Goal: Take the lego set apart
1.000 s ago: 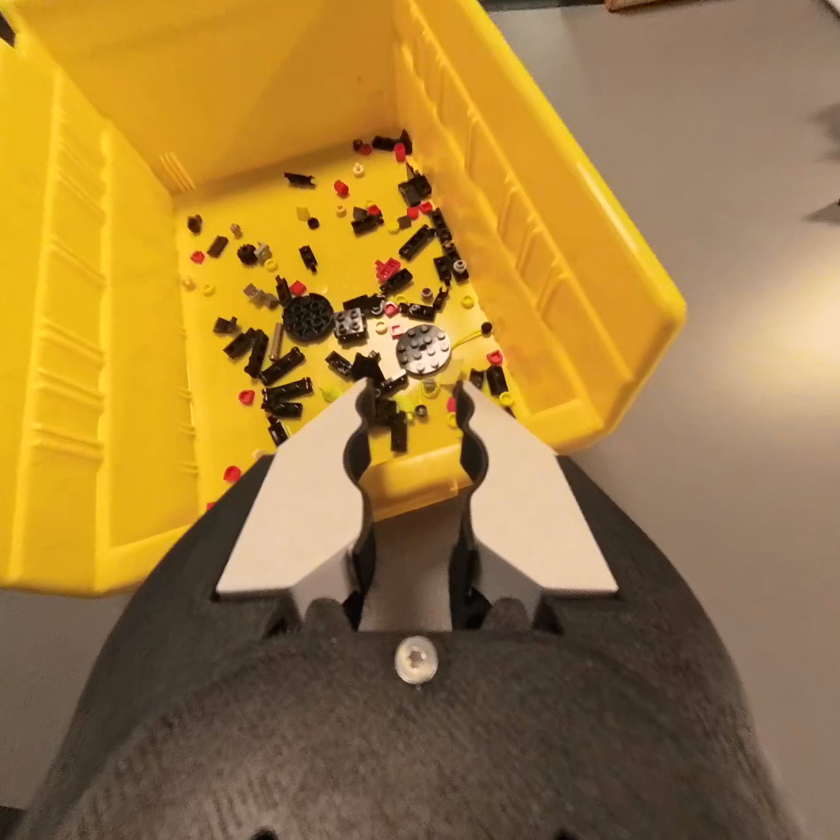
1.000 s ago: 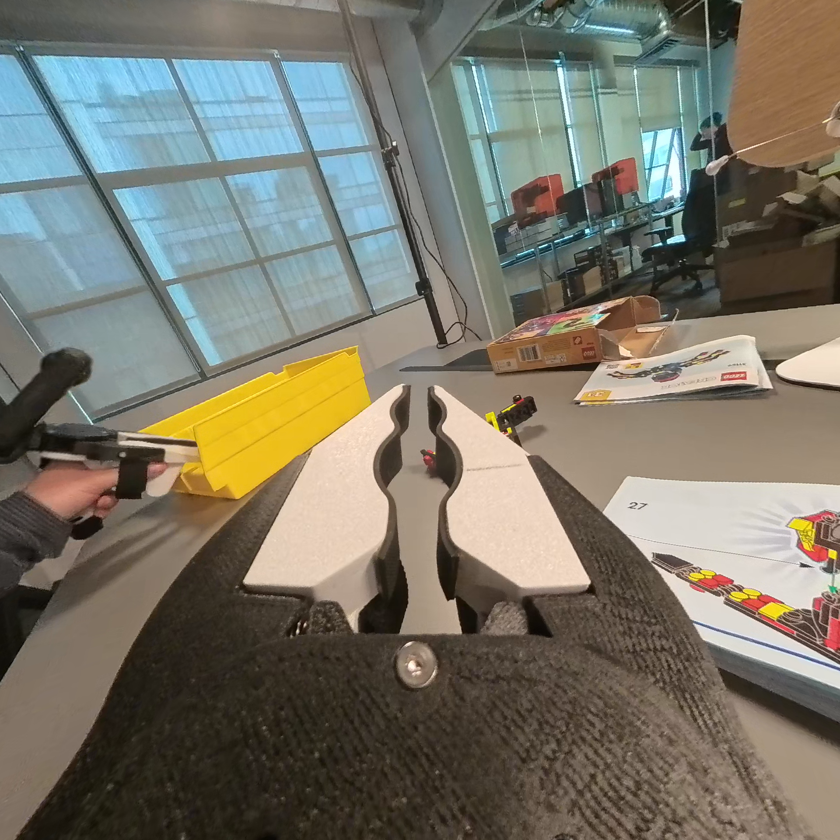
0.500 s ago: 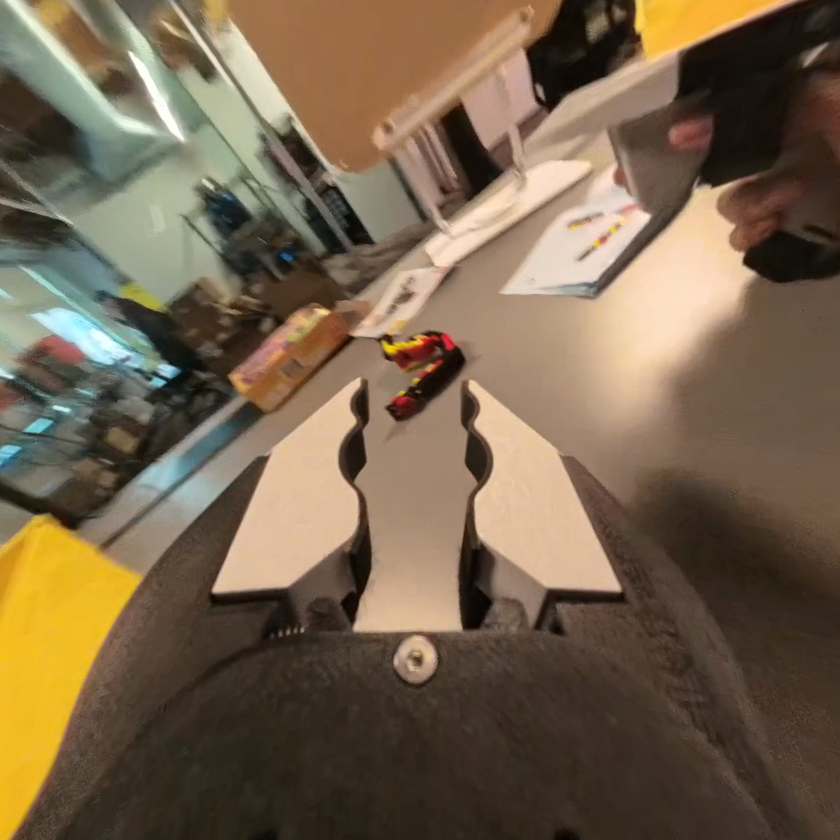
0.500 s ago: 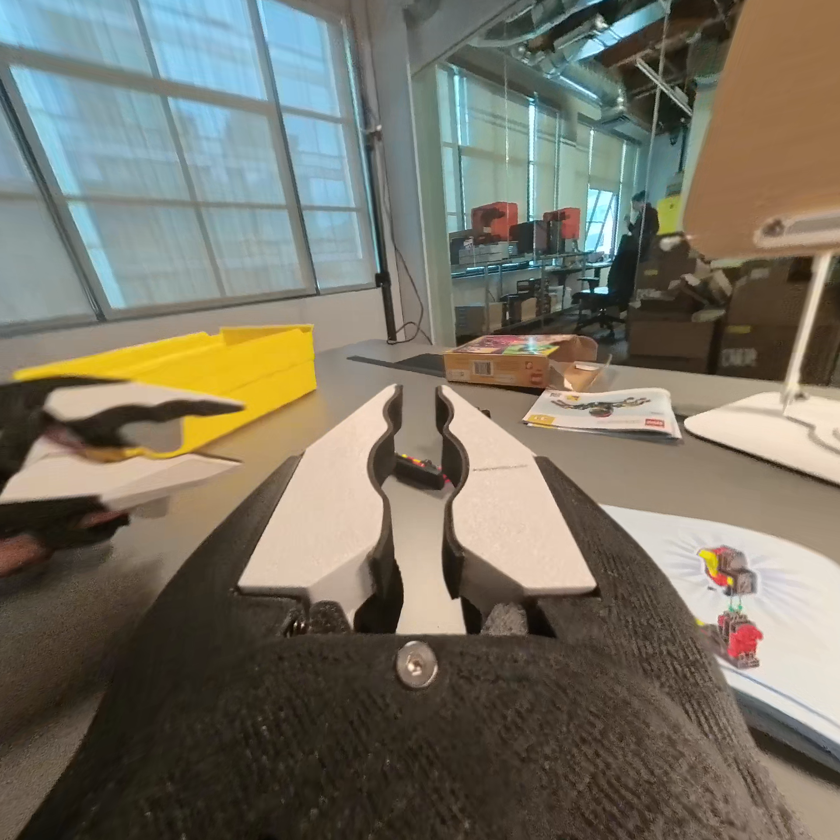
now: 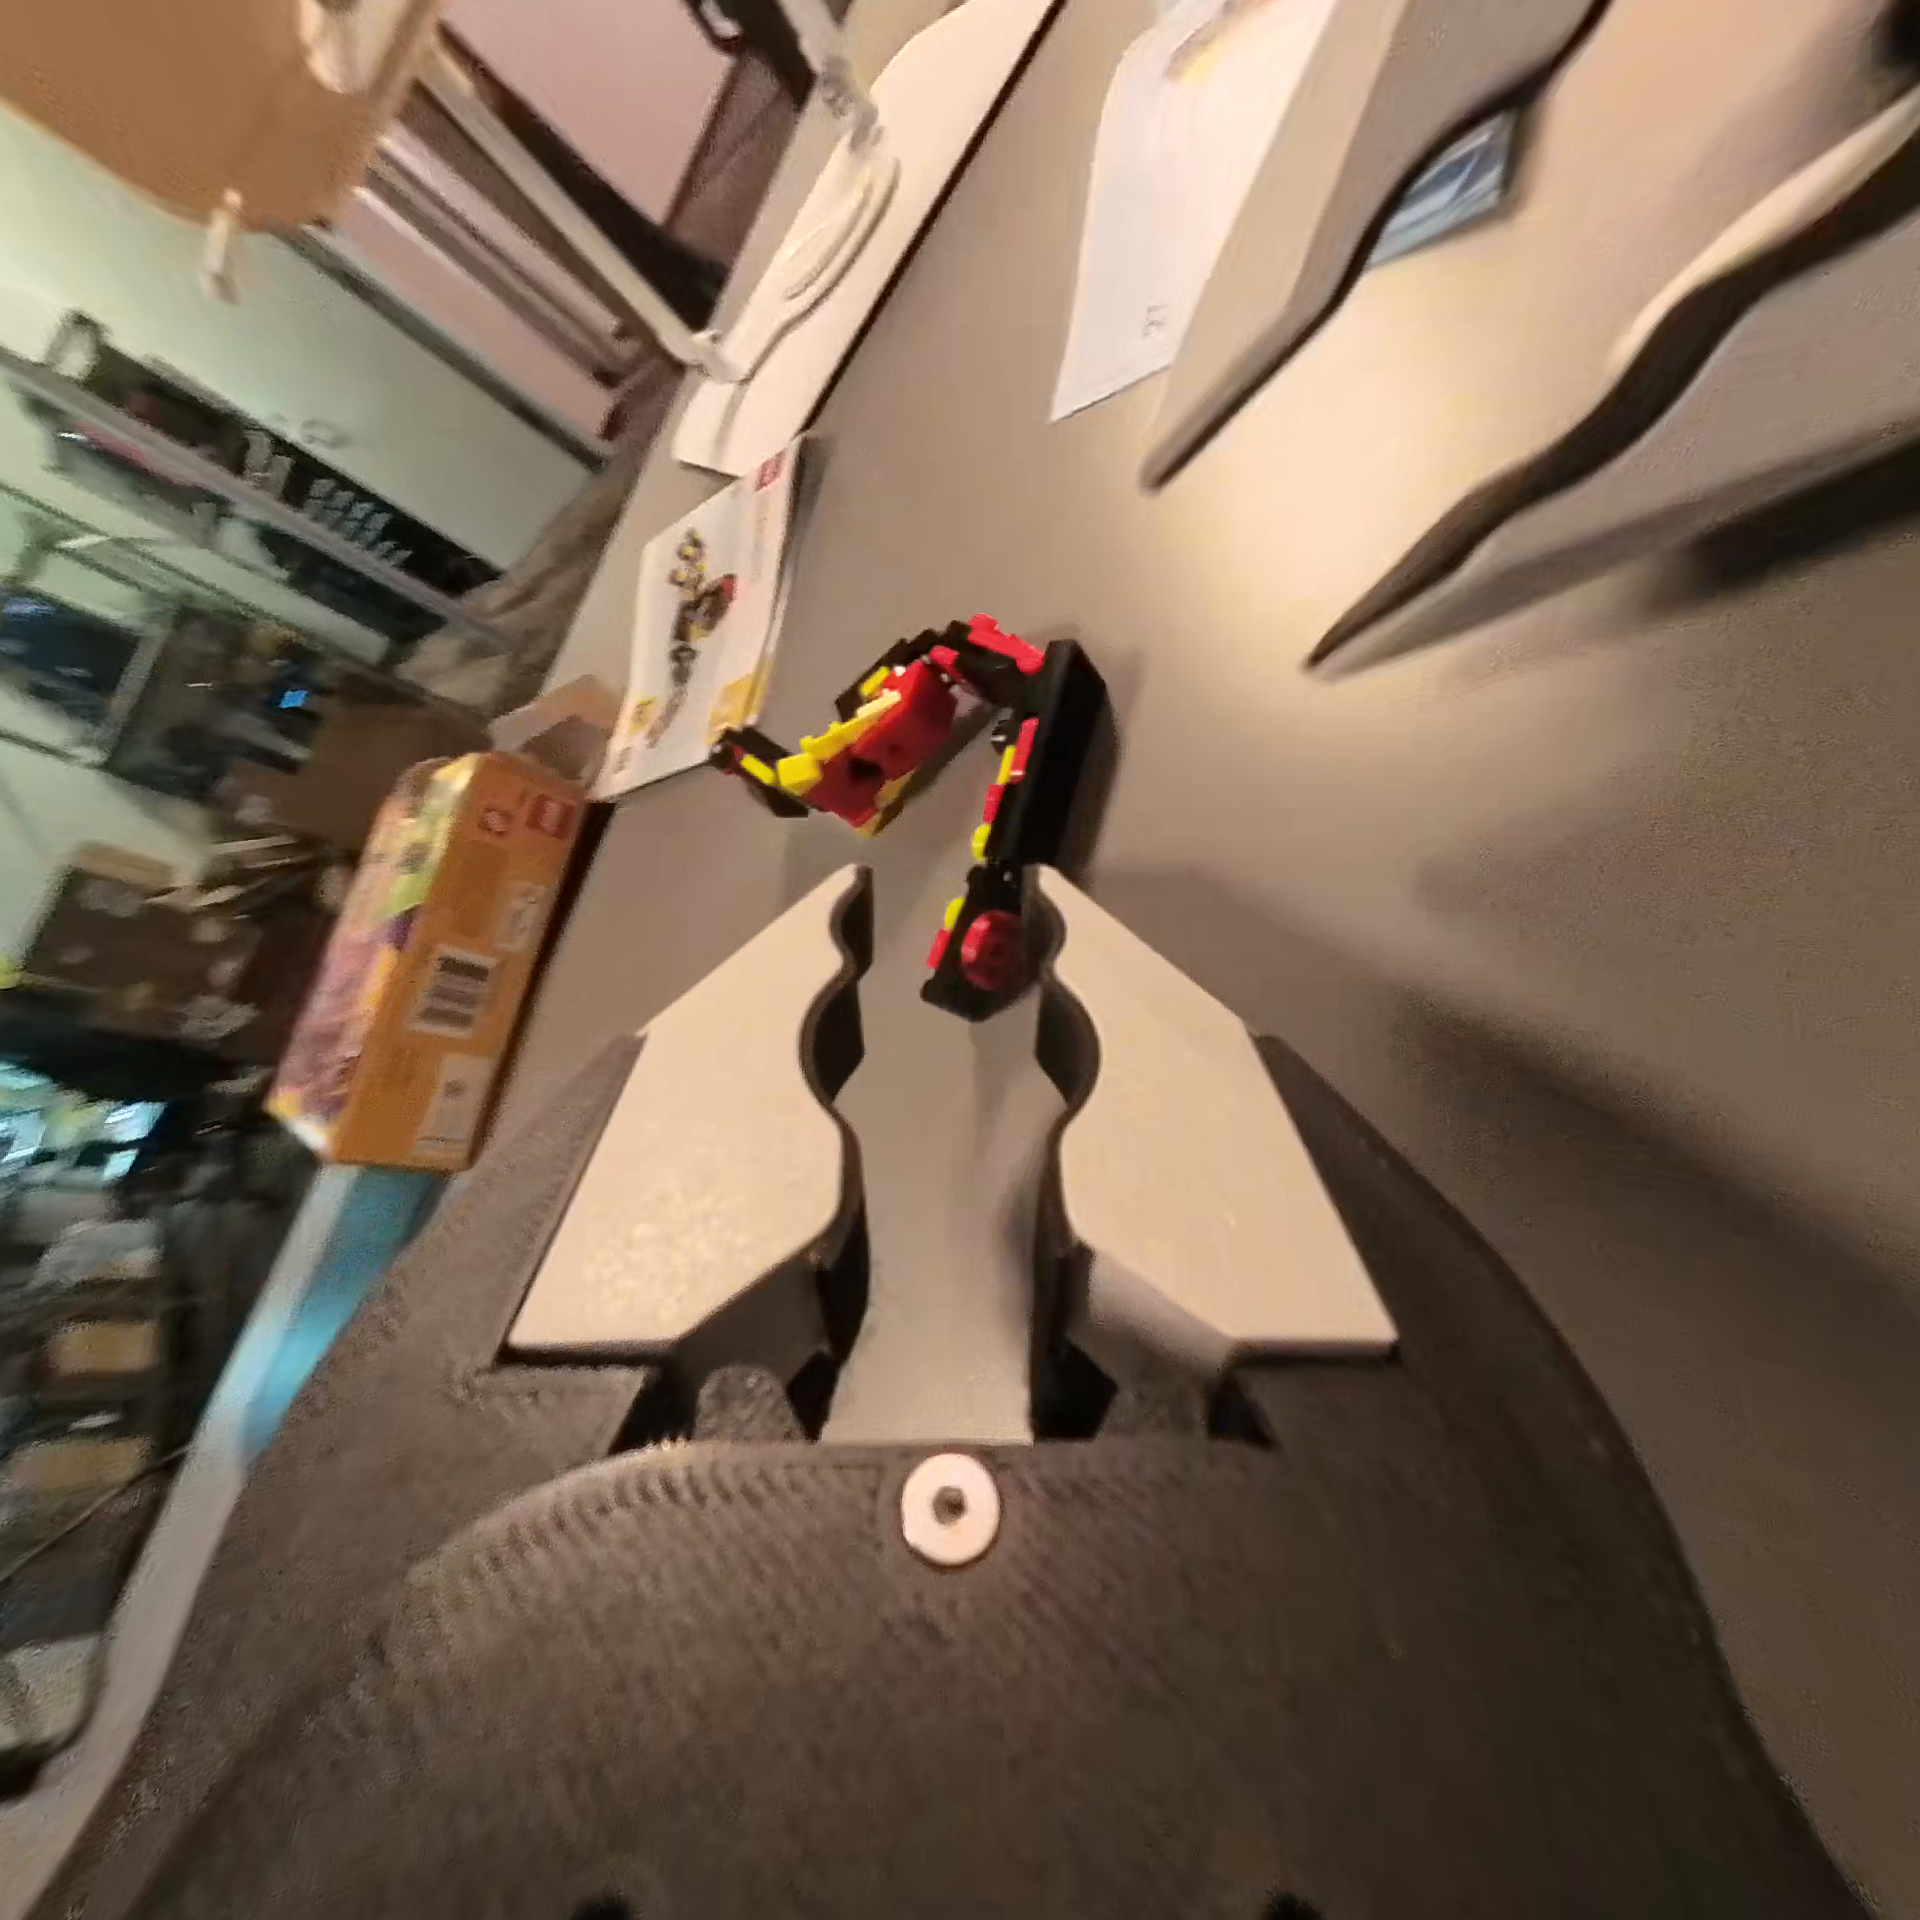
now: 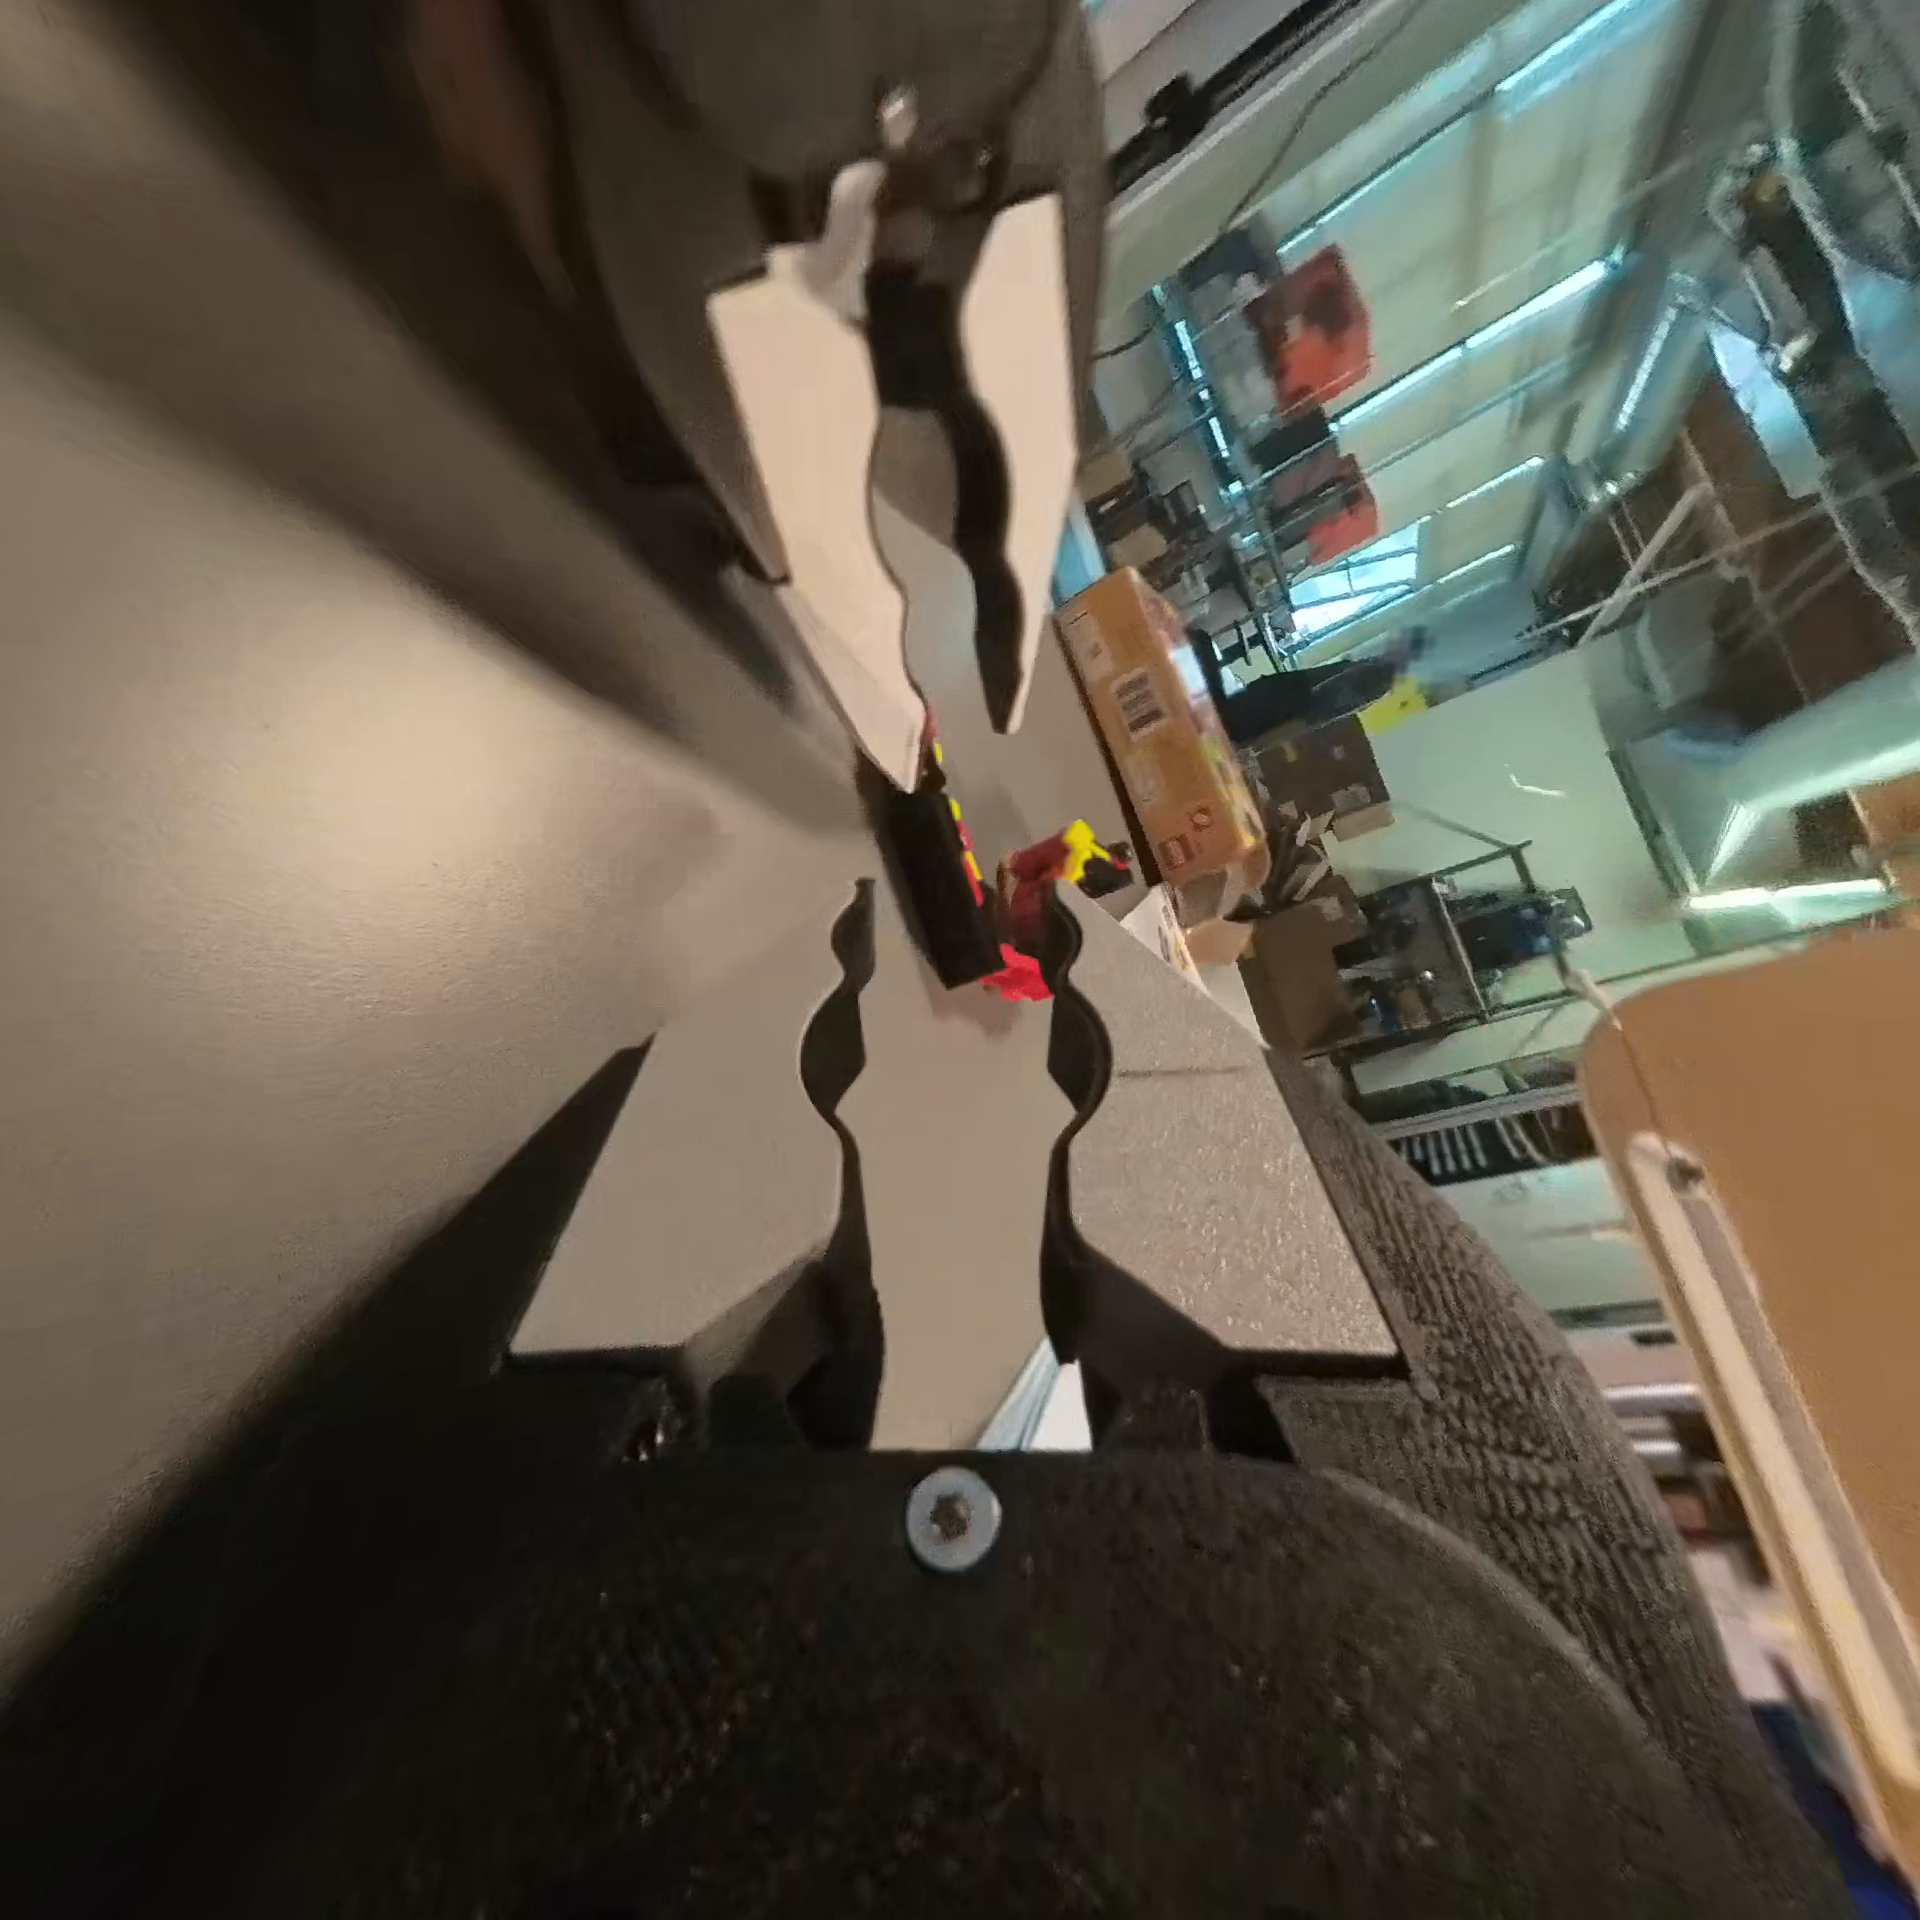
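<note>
The lego model [image 5: 914, 748], a red, black and yellow build with a long black arm, lies on the grey table [image 5: 1455, 1039]. My left gripper [image 5: 951, 894] is open, and the model's near end with a round red piece sits between its fingertips, close to the right finger. My right gripper [image 6: 961, 904] is open around the model's [image 6: 951, 883] other end. The two grippers face each other across the model. The right gripper also shows in the left wrist view [image 5: 1226, 571], and the left gripper in the right wrist view [image 6: 956, 753]. Neither jaw is closed on the model.
A yellow cardboard box [image 5: 416, 966] lies left of the model and also shows in the right wrist view [image 6: 1153, 738]. An instruction booklet [image 5: 707, 634] lies behind the model, another booklet [image 5: 1174, 208] farther back. A white lamp base [image 5: 831, 229] stands beyond. A tan lampshade [image 6: 1766, 1247] hangs near. My right fingertips sit around 6 centimeters from my left ones.
My left gripper left the yellow bin of loose pieces and swung to the model. Both grippers rolled sideways and closed in on it from opposite ends. The right jaws opened wider.
</note>
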Motion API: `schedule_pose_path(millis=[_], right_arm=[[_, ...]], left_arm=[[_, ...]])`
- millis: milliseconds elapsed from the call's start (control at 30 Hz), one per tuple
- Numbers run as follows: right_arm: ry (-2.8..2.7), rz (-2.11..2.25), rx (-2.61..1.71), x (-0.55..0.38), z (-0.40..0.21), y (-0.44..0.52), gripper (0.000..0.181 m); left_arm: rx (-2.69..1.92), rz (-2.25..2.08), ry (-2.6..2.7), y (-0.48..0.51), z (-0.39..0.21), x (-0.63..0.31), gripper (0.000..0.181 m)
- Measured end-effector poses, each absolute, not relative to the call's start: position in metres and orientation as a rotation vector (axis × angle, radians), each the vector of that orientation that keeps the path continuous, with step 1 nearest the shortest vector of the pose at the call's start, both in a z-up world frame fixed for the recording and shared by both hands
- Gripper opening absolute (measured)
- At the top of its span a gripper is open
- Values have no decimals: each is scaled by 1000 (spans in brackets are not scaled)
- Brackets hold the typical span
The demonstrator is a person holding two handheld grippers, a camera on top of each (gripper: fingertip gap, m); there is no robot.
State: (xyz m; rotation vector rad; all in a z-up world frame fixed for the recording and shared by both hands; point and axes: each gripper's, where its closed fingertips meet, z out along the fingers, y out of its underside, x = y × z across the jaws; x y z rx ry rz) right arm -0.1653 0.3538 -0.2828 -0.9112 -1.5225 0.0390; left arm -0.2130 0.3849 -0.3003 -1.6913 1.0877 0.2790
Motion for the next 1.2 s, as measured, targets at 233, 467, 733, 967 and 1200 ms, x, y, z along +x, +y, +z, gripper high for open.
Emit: schedule_pose_path(millis=[233, 467, 733, 967, 1200], right_arm=[[-1597, -6, -884, -200, -292, 375, 34], [-1628, -74, -914, -206, -298, 386, 26], [-1614, -290, -940, -199, -302, 402, 20], [-1525, -435, -856, -196, -286, 405, 12], [-1414, -449, -746, -197, -262, 392, 11]], left_arm=[[-1849, 75, 1175, 384, -313, -209, 25], [-1779, 170, 1272, 383, -315, -208, 12], [-1312, 677, 1434, 381, -297, -202, 10], [-1209, 793, 1320, 379, -277, -199, 9], [-1318, 699, 1059, 368, -256, -202, 9]])
